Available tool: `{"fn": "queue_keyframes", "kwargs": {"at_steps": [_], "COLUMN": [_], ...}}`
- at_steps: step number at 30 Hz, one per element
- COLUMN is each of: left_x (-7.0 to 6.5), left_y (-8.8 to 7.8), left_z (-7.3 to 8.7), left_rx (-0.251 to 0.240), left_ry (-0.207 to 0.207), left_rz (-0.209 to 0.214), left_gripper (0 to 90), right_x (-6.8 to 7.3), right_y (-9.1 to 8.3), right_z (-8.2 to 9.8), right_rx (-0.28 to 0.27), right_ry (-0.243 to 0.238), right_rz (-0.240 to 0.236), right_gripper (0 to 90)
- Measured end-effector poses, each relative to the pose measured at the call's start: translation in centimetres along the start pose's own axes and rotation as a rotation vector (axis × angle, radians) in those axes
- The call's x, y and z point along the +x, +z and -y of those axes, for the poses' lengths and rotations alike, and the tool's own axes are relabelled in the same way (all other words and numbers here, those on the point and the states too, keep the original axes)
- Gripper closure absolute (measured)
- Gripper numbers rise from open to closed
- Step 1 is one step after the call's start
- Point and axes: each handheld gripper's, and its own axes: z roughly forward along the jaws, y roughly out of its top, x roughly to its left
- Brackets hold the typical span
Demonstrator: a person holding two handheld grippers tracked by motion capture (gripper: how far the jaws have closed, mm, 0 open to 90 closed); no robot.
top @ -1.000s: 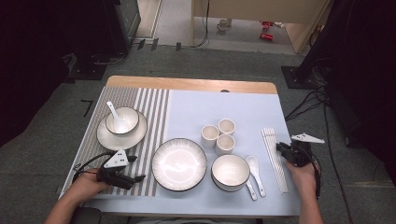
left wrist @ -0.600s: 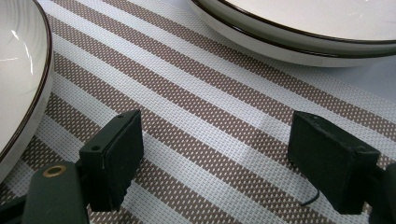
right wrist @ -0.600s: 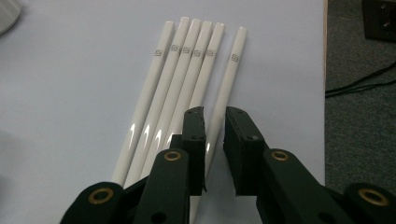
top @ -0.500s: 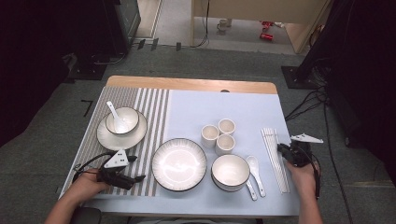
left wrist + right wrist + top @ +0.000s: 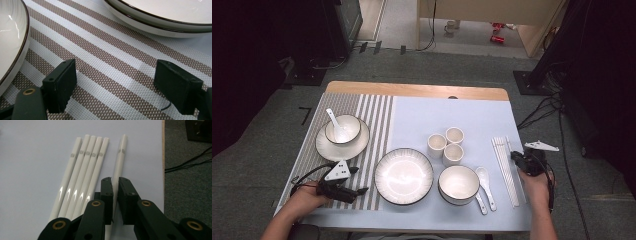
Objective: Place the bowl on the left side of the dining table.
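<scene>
Right gripper view, hand-held gripper (image 5: 115, 185) hiding chopstick's (image 5: 119, 162) near end

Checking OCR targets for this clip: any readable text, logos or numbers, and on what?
No readable words or numbers.
Small grey square emblem, printed near the end of each white chopstick, including the one between the right gripper jaws: a pattern, not legible as letters.
Red cans on the floor: too small to read.

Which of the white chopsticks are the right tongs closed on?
The single chopstick lying apart on the side nearest the table edge. The right tongs pinch it, while the other five chopsticks lie bunched side by side, untouched.
</scene>
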Motion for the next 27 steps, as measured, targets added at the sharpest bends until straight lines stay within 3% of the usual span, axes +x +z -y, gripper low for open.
{"fn": "queue_keyframes", "kwargs": {"at_steps": [3, 8, 27], "left_x": [0.0, -0.1, -0.2], "left_y": [0.0, 0.0, 0.1], "left_z": [0.0, 0.0, -0.1], "left_rx": [-0.002, -0.001, 0.004], "left_ry": [0.002, 0.003, -0.005], "left_rz": [-0.003, -0.003, -0.017], "left_gripper": [18.4, 18.4, 17.9], "right_x": [-0.1, 0.0, 0.5], "right_y": [0.2, 0.2, -1.4], "right_z": [-0.1, -0.1, 1.7], "right_rx": [-0.004, -0.004, -0.022], "right_ry": [0.000, -0.011, 0.020], "right_rz": [0.003, -0.011, 0.027], "right_gripper": [82.1, 73.6, 75.6]}}
